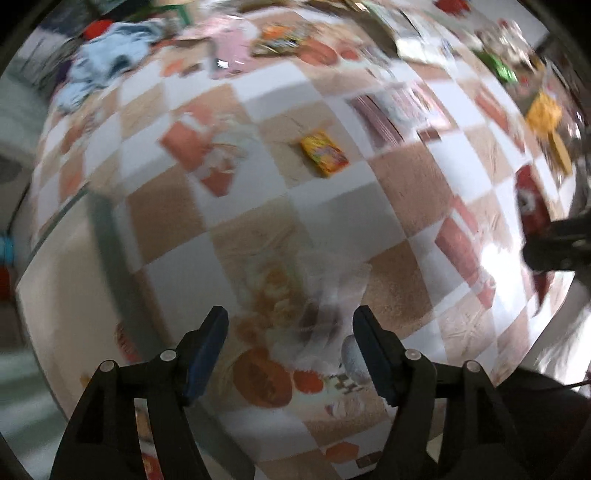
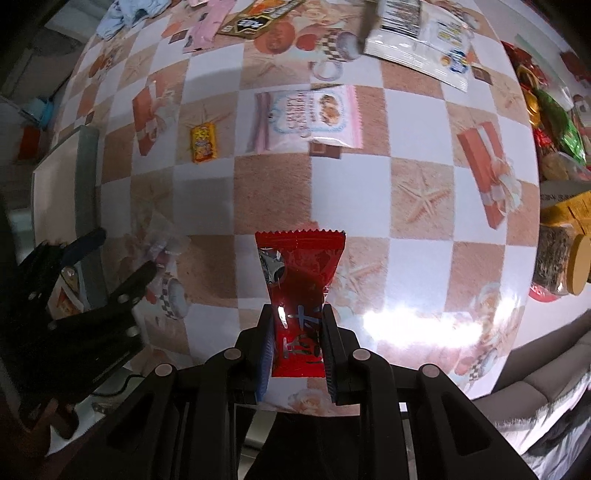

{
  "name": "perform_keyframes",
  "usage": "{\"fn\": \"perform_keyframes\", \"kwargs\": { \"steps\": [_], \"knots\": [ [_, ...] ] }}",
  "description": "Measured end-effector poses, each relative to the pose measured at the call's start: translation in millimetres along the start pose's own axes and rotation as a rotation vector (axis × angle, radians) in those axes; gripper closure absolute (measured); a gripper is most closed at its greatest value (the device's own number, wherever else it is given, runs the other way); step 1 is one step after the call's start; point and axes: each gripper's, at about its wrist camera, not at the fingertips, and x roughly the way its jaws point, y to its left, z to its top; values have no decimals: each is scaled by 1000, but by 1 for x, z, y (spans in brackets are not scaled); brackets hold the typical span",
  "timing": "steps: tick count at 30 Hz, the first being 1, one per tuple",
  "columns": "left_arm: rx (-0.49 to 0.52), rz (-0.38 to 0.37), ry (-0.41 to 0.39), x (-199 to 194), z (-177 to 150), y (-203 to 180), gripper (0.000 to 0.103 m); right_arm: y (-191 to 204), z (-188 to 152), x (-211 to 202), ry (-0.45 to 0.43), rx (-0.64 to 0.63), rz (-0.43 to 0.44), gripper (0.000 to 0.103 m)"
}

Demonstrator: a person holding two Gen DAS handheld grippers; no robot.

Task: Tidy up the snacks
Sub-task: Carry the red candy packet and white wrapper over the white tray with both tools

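Observation:
My right gripper [image 2: 297, 314] is shut on a red snack packet [image 2: 300, 273] and holds it above the checkered tablecloth [image 2: 273, 184]. My left gripper [image 1: 290, 325] is open and empty over the cloth; it shows at the left of the right wrist view [image 2: 122, 254]. A clear wrapper [image 2: 162, 240] lies by its fingertips. A small yellow candy pack [image 1: 324, 152] lies ahead of it, also in the right wrist view [image 2: 203, 143]. A pink cookie bag [image 2: 306, 118] lies beyond the red packet.
A white tray with a green rim [image 2: 86, 177] sits at the table's left. A white snack bag [image 2: 417, 40] and a dark packet [image 2: 258, 18] lie at the far side. A pile of snacks and a jar [image 2: 561, 254] crowd the right edge. Blue cloth [image 1: 110, 55] lies far left.

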Motion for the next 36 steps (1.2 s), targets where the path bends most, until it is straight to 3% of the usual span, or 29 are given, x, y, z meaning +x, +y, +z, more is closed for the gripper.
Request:
{"fn": "perform_keyframes", "kwargs": {
  "steps": [1,2,3,4,6,13,27,36],
  "knots": [
    [13,3,32,9,3,-3,31,-2,-1,0,1,7,-4,78],
    [15,2,58,16,4,-5,51,-5,-3,0,1,14,-7,78],
    [6,-23,64,18,5,-5,57,-8,-4,-1,1,21,-10,78],
    [-10,-38,53,15,7,-3,71,-10,-5,-2,0,29,-12,78],
    [-34,-68,70,14,7,0,72,-15,-7,-4,-6,42,-10,78],
    [-167,-130,8,-18,-10,24,73,-12,-4,-5,-14,40,7,78],
    [-331,-78,-110,-65,-36,67,73,30,8,-18,-26,-94,6,78],
    [-430,-43,-128,-73,-58,105,73,76,14,-25,-35,-202,-3,78]
  ]
}}
